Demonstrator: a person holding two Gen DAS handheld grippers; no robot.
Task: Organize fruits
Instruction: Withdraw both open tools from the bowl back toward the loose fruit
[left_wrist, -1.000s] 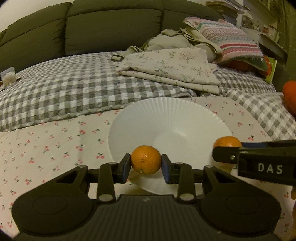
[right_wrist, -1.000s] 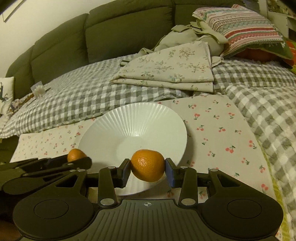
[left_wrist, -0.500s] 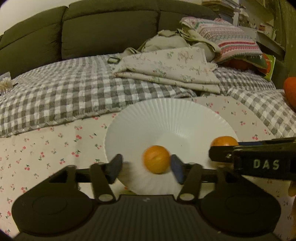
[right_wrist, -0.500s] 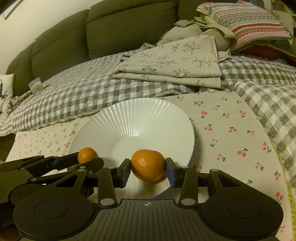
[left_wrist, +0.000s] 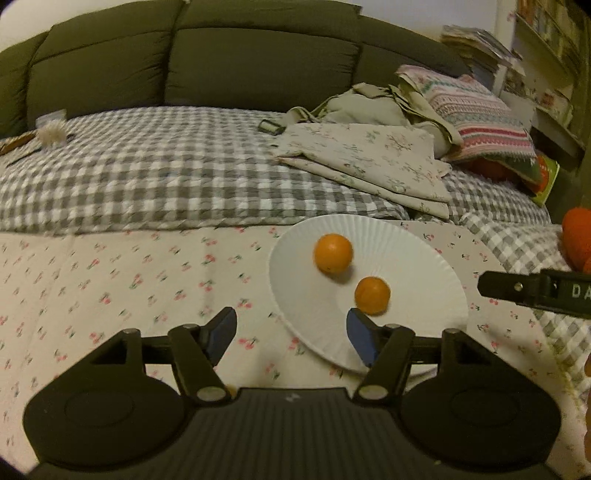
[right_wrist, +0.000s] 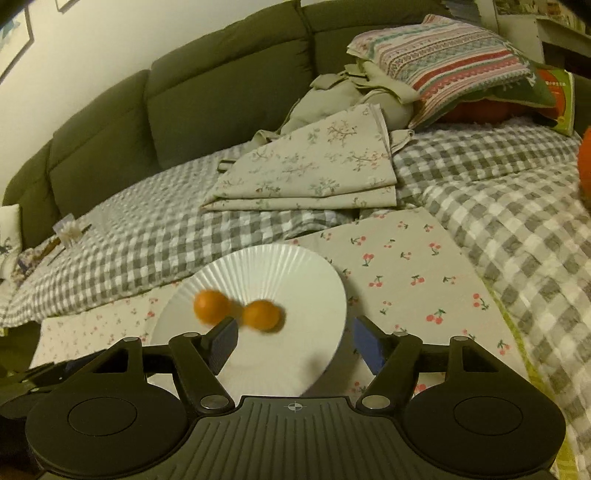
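Two small oranges lie loose on a white ribbed plate (left_wrist: 417, 258) on the cherry-print cloth. In the left wrist view one orange (left_wrist: 332, 253) sits farther in and the other orange (left_wrist: 372, 295) lies nearer. In the right wrist view the plate (right_wrist: 303, 269) holds the same two, a left orange (right_wrist: 211, 307) and a right orange (right_wrist: 261, 315), both blurred. My left gripper (left_wrist: 291, 334) is open and empty, just off the plate's near left edge. My right gripper (right_wrist: 295, 343) is open and empty over the plate's near edge; its finger (left_wrist: 517, 290) shows at the right of the left wrist view.
A cherry-print cloth (left_wrist: 129, 280) covers the near bed, over a grey checked blanket (left_wrist: 147, 177). Folded floral linen (right_wrist: 314, 170), a striped pillow (right_wrist: 450, 62) and a dark green sofa back (left_wrist: 221, 62) lie behind. An orange object (left_wrist: 578, 236) sits at the far right.
Both grippers opened and let their oranges go onto the plate. Both grippers then pulled back, the left one shifting to the left of the plate.
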